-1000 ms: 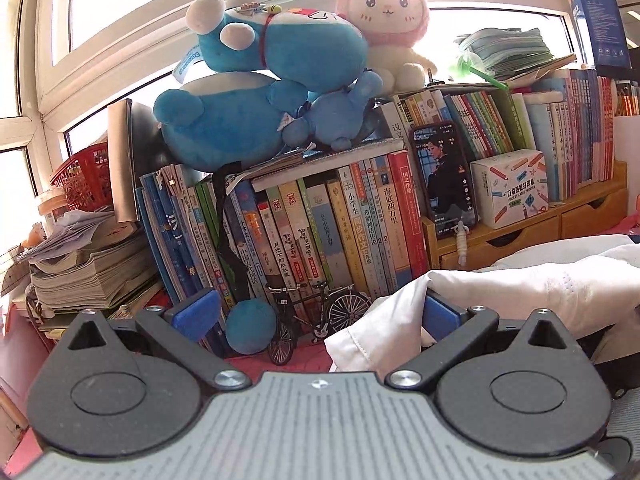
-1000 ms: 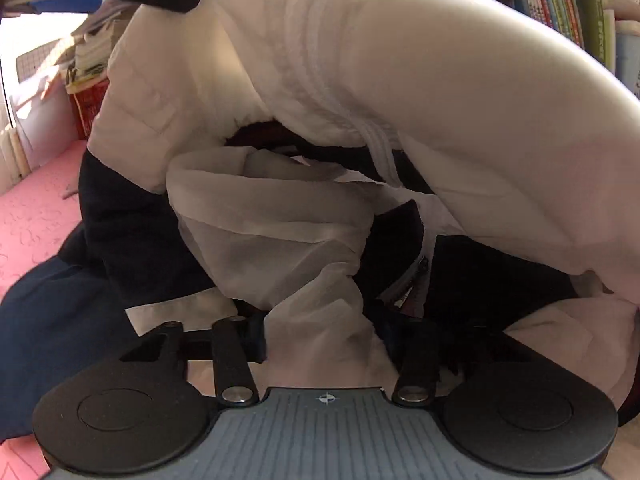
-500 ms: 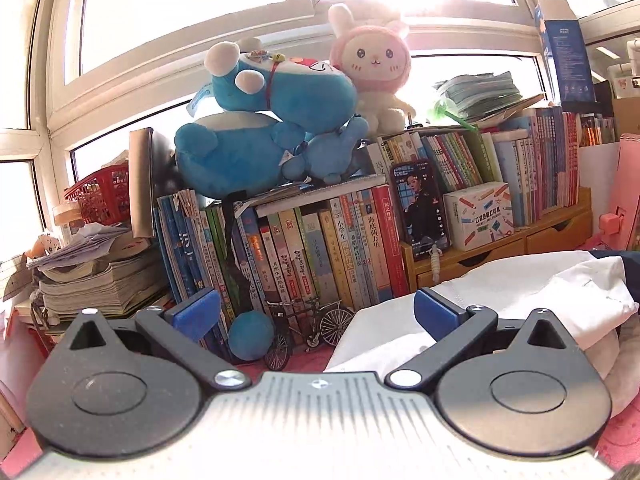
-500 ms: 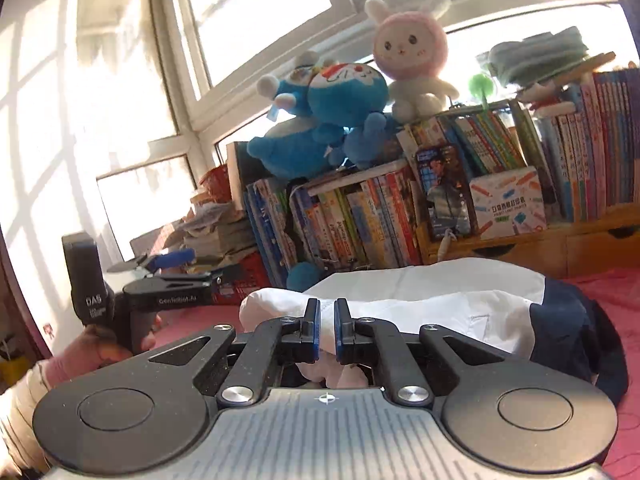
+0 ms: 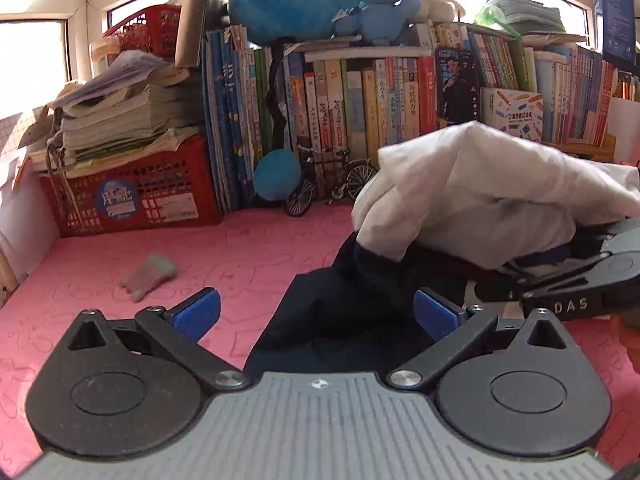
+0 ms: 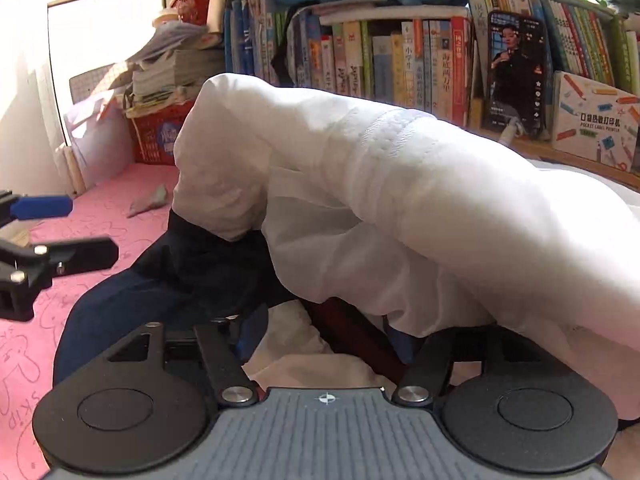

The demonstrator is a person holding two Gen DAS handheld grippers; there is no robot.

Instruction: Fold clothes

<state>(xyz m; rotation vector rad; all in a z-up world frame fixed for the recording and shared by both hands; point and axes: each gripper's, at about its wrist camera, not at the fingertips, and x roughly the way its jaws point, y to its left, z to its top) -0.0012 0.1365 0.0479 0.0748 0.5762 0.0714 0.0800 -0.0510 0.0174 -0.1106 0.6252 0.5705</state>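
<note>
The fold is mid-way, by the look of it: a white-and-navy jacket (image 6: pixel 400 184) lies bunched on the pink mat (image 5: pixel 100 264), its white body humped over the dark navy part.

The right gripper (image 6: pixel 328 344) sits low, tucked under the white hump. Its jaws have just been opening and now stand wide, with cloth lying between them but no pad visibly pressing on it.

The left gripper (image 5: pixel 316 312) is open too, empty. The navy cloth (image 5: pixel 352 304) spreads just ahead between its blue pads (image 5: pixel 198 312), untouched.

Next move, I judge: the left gripper closes on the navy edge in front of it, while the right takes a fresh hold, so the hump can be laid flat.

Against half a second ago, the left view has dropped from the window and plush toys to the mat, and the right gripper, then pinched shut above the garment, is now spread beneath it.
</note>
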